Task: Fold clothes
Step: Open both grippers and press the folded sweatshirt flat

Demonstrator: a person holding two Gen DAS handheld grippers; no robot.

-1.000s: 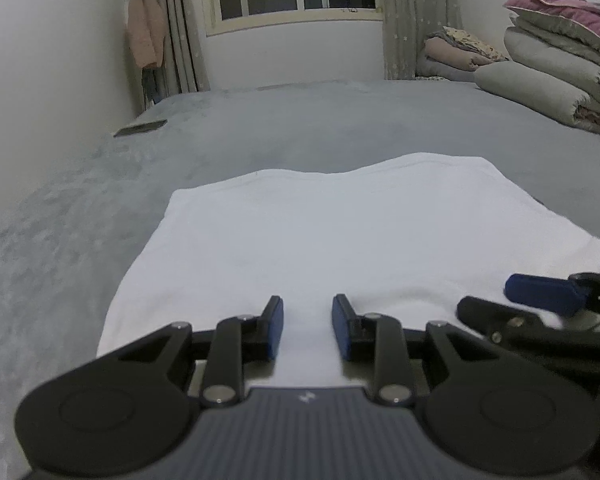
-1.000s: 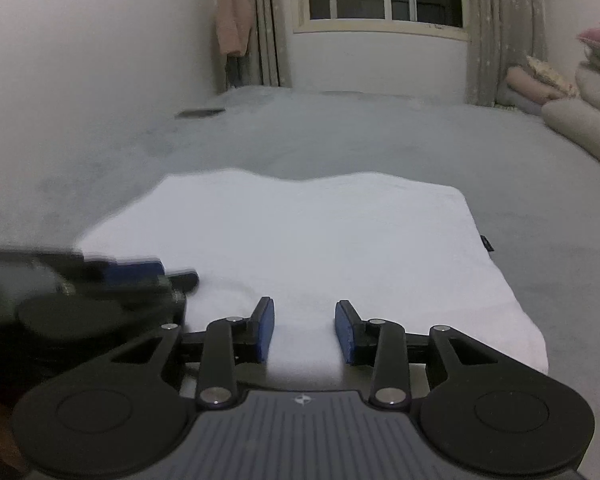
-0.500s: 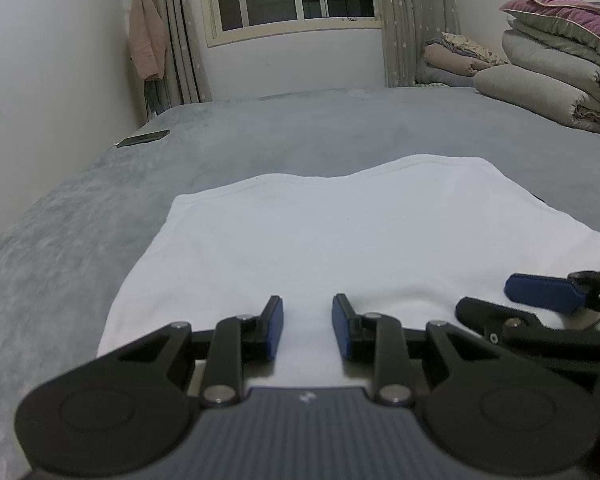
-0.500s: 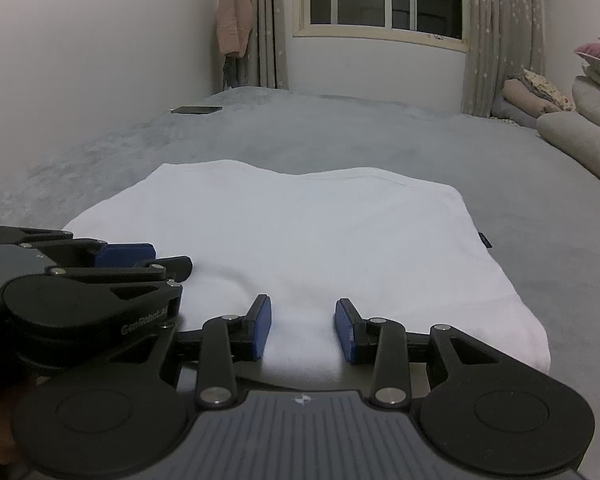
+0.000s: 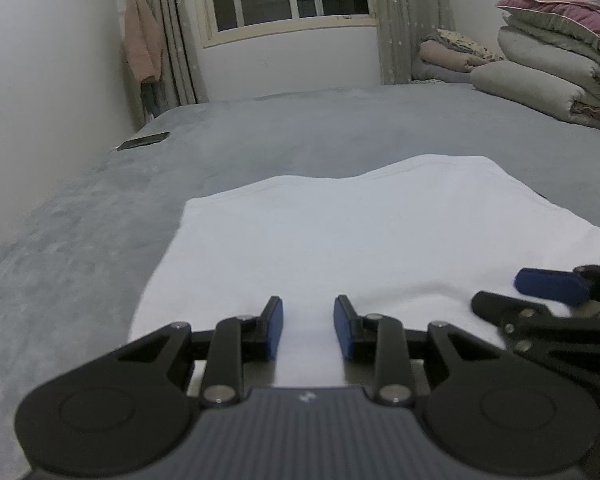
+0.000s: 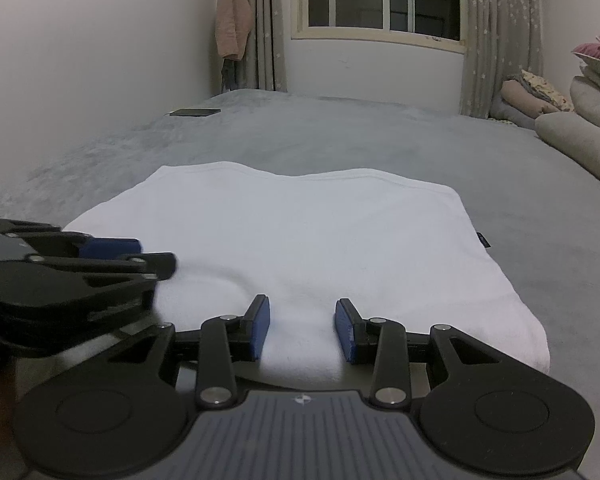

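A white garment (image 5: pixel 360 232) (image 6: pixel 300 232) lies folded into a flat rectangle on the grey bed (image 5: pixel 300 128). Both grippers sit side by side at its near edge, pointing along it. My left gripper (image 5: pixel 308 308) is over the near-left part, its blue pads apart with white cloth showing in the gap. In the right wrist view the left gripper (image 6: pixel 156 256) reaches in from the left. My right gripper (image 6: pixel 302 308) stands at the near-right part, pads apart, a low hump of cloth between them. The right gripper (image 5: pixel 496 292) shows at the lower right of the left wrist view.
A dark phone (image 5: pixel 144 141) (image 6: pixel 196 112) lies far left on the bed by the wall. Stacked quilts and pillows (image 5: pixel 548 60) (image 6: pixel 580 136) fill the far right. A pink garment (image 5: pixel 142 48) hangs by the curtains under the window. Grey bedding surrounds the garment.
The left gripper was blurred a second ago in the right wrist view and its own view lifted slightly; since then it holds still. Right gripper and garment are unchanged.
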